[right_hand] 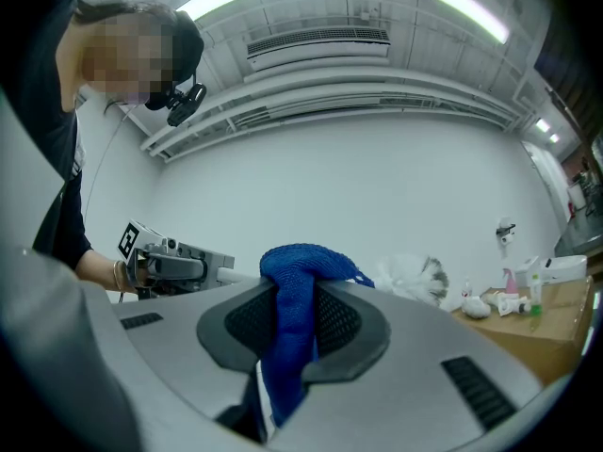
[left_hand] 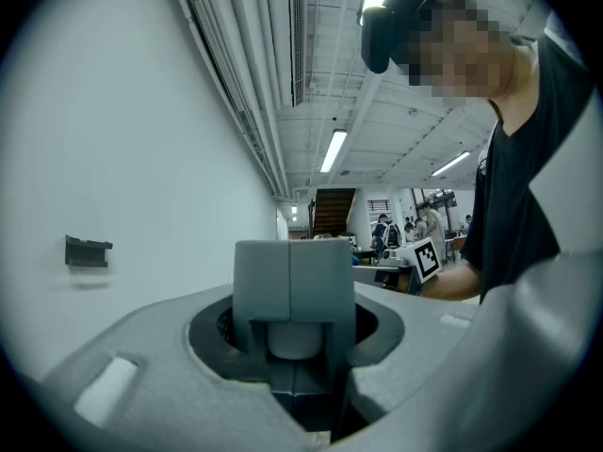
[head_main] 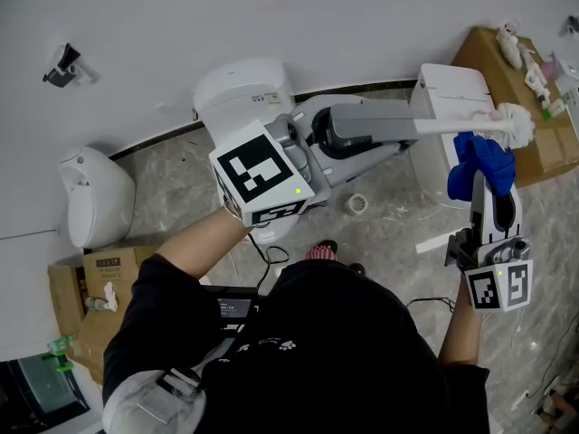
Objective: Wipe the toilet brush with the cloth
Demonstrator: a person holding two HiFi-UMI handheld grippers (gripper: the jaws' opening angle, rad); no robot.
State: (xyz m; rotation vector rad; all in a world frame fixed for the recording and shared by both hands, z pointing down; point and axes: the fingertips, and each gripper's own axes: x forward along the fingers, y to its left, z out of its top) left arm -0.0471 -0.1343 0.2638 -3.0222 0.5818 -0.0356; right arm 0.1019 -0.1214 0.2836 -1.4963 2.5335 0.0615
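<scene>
The toilet brush has a white handle (head_main: 452, 123) and a white bristle head (head_main: 516, 121) held out level in the air. My left gripper (head_main: 407, 127) is shut on the handle, whose round white end (left_hand: 295, 335) shows between the closed jaws (left_hand: 294, 290). My right gripper (head_main: 484, 181) is shut on a blue cloth (head_main: 484, 156) that bunches up just below the bristle head, close to it or touching it. In the right gripper view the cloth (right_hand: 294, 290) sticks up from the jaws, with the brush head (right_hand: 421, 276) behind it and the left gripper (right_hand: 174, 266) to the left.
A white toilet (head_main: 242, 89) stands against the wall under my left arm, another white fixture (head_main: 90, 193) at the left. A white box-shaped unit (head_main: 450, 89) and a cardboard box (head_main: 534, 156) with bottles are at the right. A tape roll (head_main: 358, 203) lies on the marbled floor.
</scene>
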